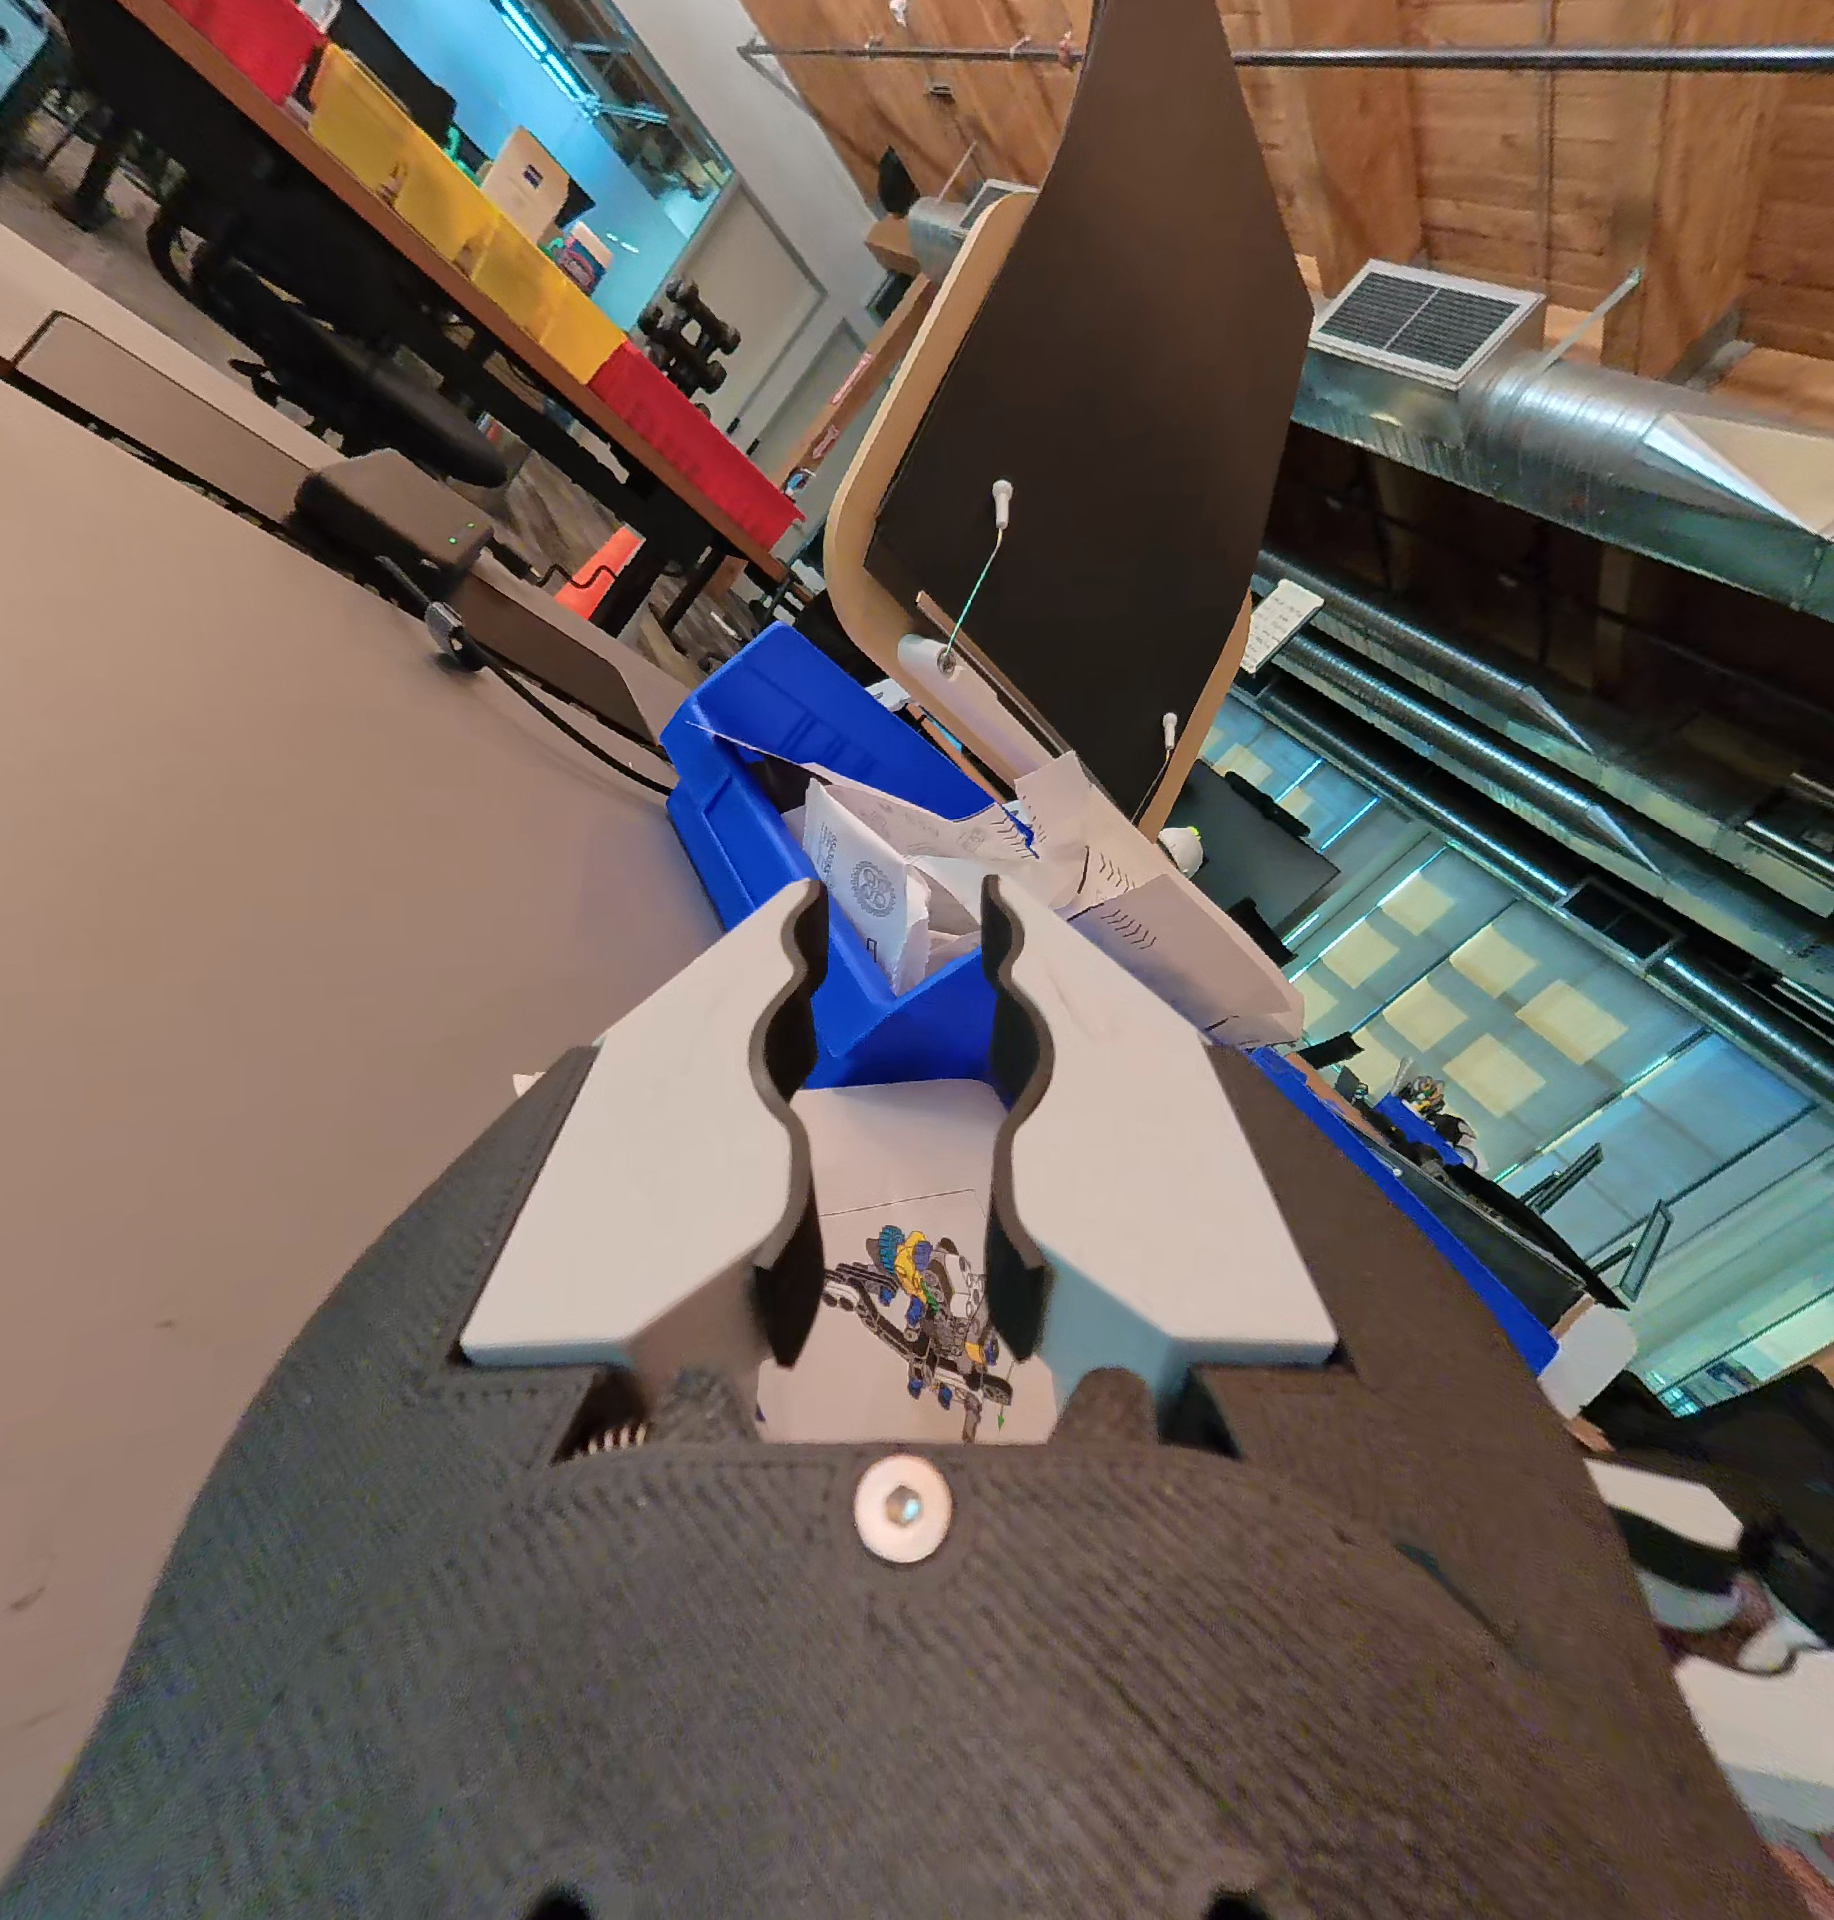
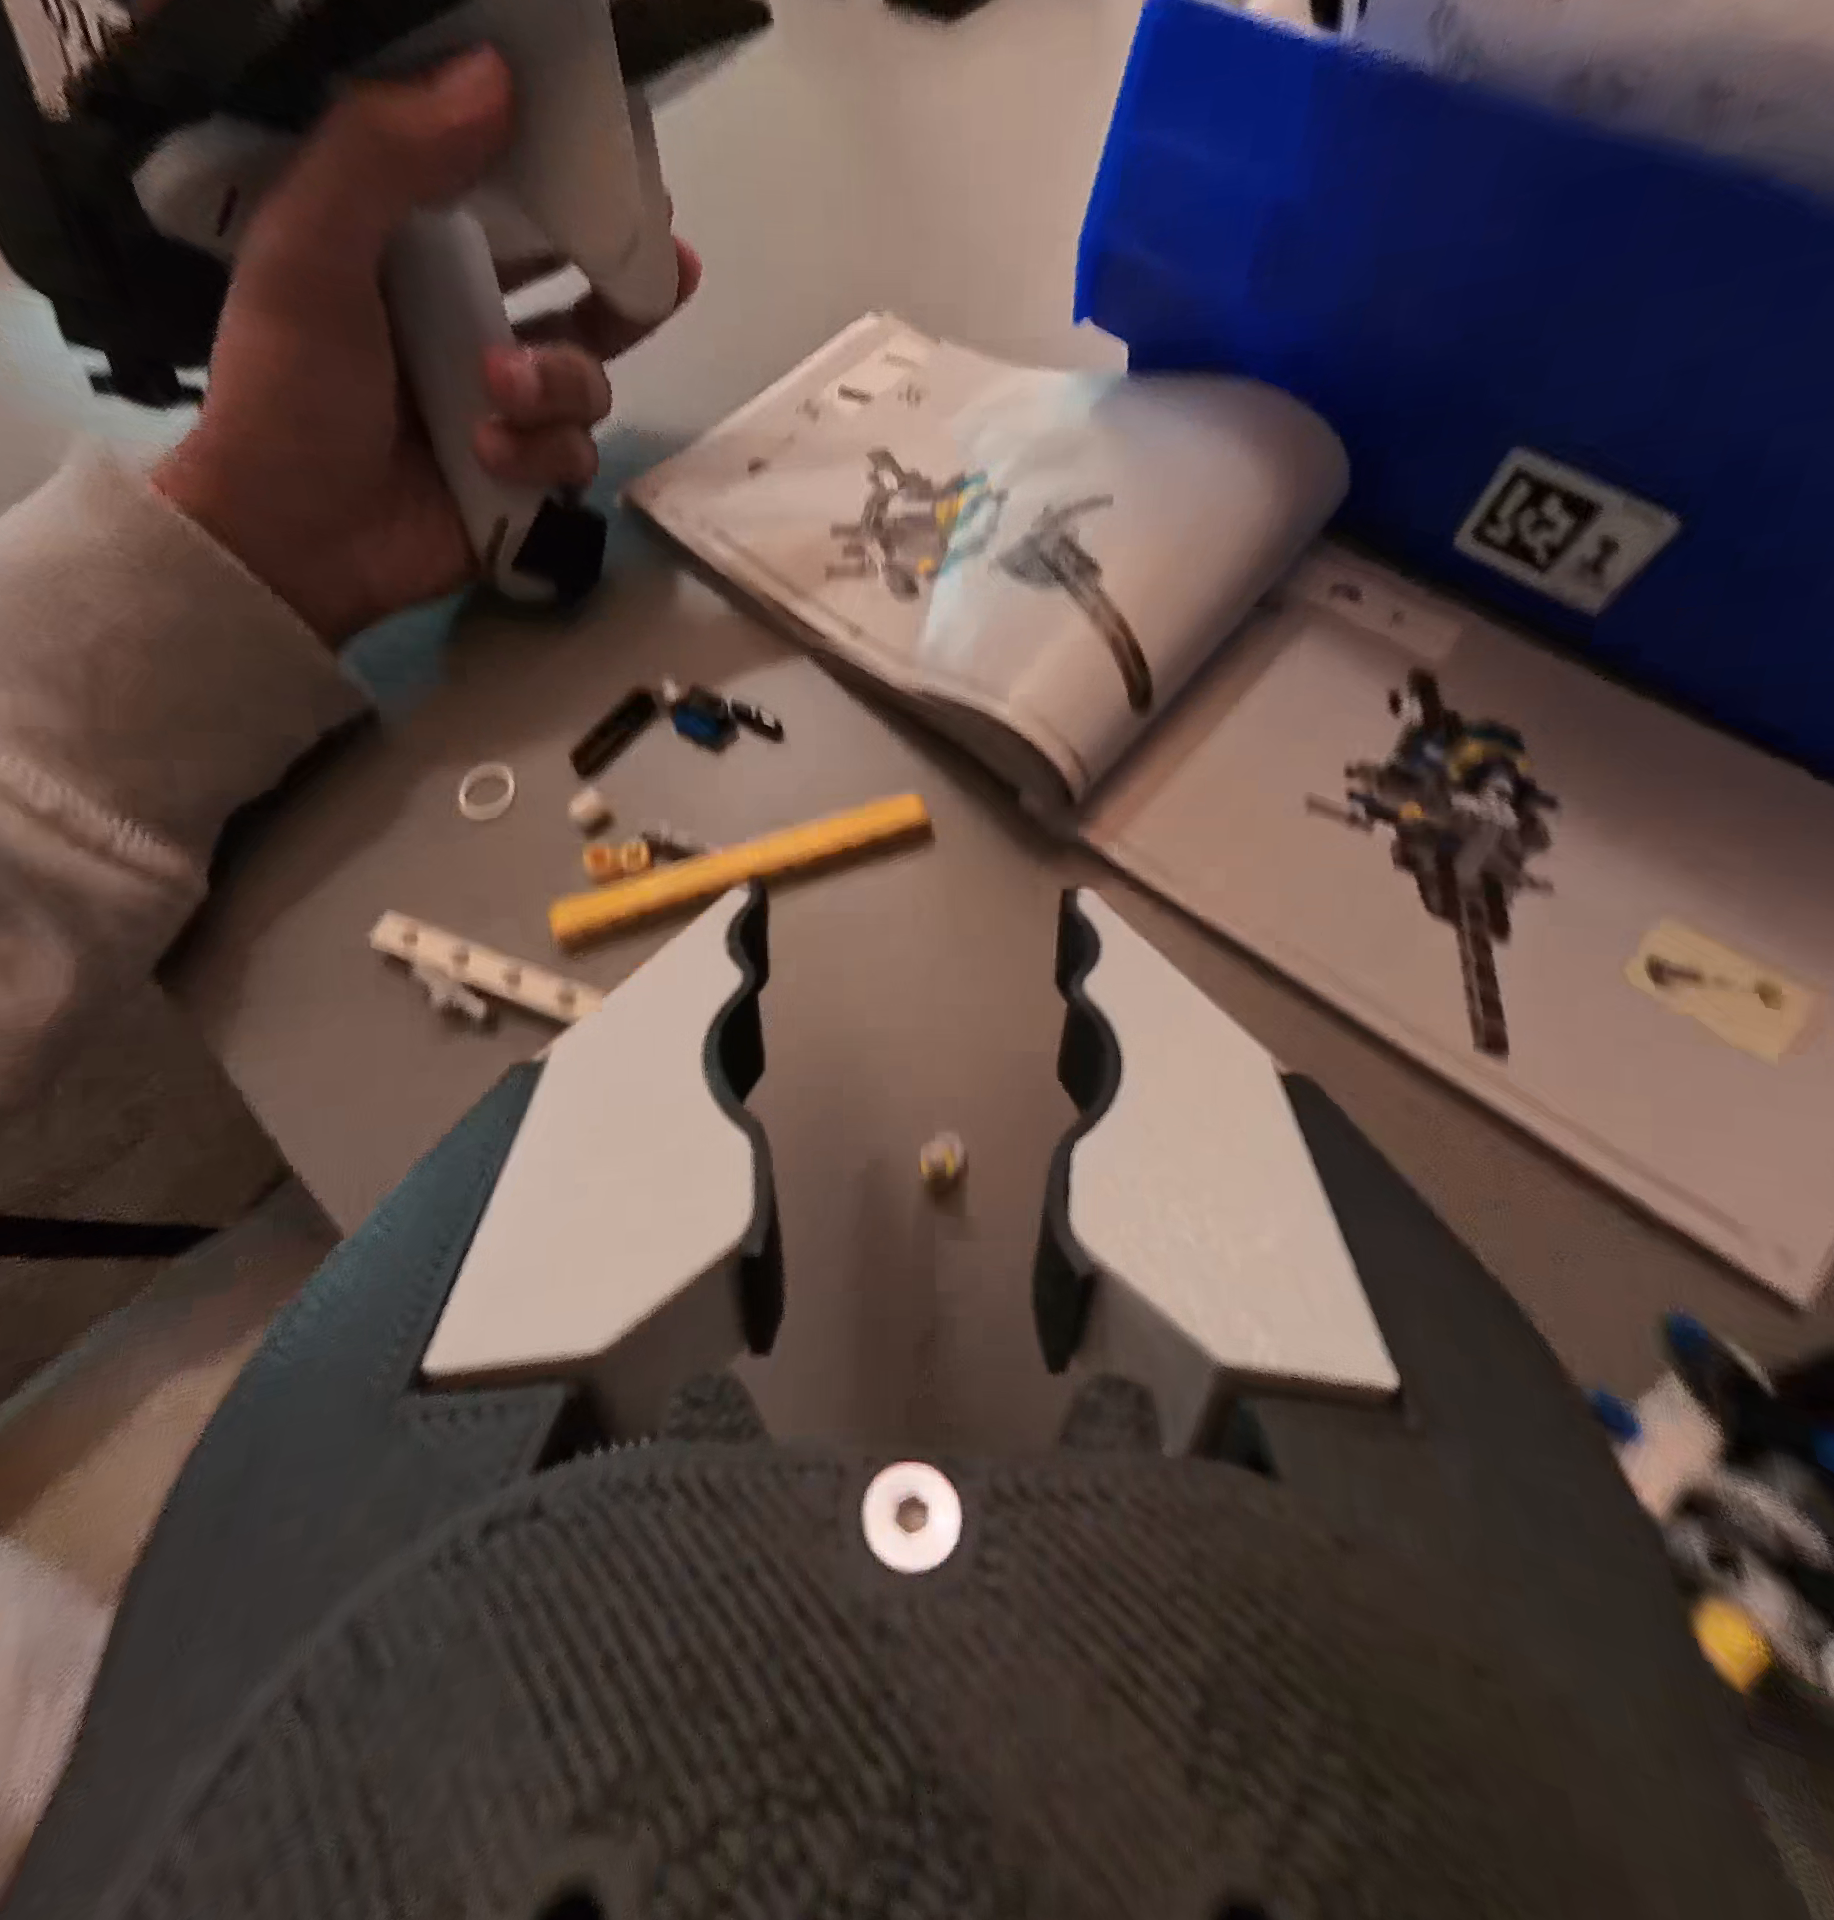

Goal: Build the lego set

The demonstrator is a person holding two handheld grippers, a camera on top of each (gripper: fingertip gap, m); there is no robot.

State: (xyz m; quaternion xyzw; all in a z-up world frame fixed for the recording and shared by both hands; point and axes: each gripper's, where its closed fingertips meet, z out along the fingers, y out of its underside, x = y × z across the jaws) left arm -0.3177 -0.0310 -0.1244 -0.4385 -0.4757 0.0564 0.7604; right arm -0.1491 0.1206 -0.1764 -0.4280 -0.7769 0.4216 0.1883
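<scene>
In the right wrist view my right gripper [image 2: 913, 914] is open and empty above the dark table [image 2: 892, 1039]. A small pale lego piece [image 2: 942, 1155] lies on the table between its fingers. Just beyond the tips lie a long yellow beam [image 2: 741, 868], a white beam with holes [image 2: 482, 966], a clear ring [image 2: 487, 790] and several small black and blue pieces [image 2: 684, 717]. The open instruction booklet [image 2: 1412, 883] lies to the right. My left gripper [image 1: 902, 914] is open and empty, tilted upward over a booklet page [image 1: 892, 1299].
A blue bin [image 2: 1464, 312] stands behind the booklet; in the left wrist view it [image 1: 778, 727] holds white paper bags. A hand [image 2: 321, 416] holds the left gripper's handle at upper left. A blurred pile of lego pieces [image 2: 1765, 1558] lies at lower right. The grippers' ends are close to 25 cm from one another.
</scene>
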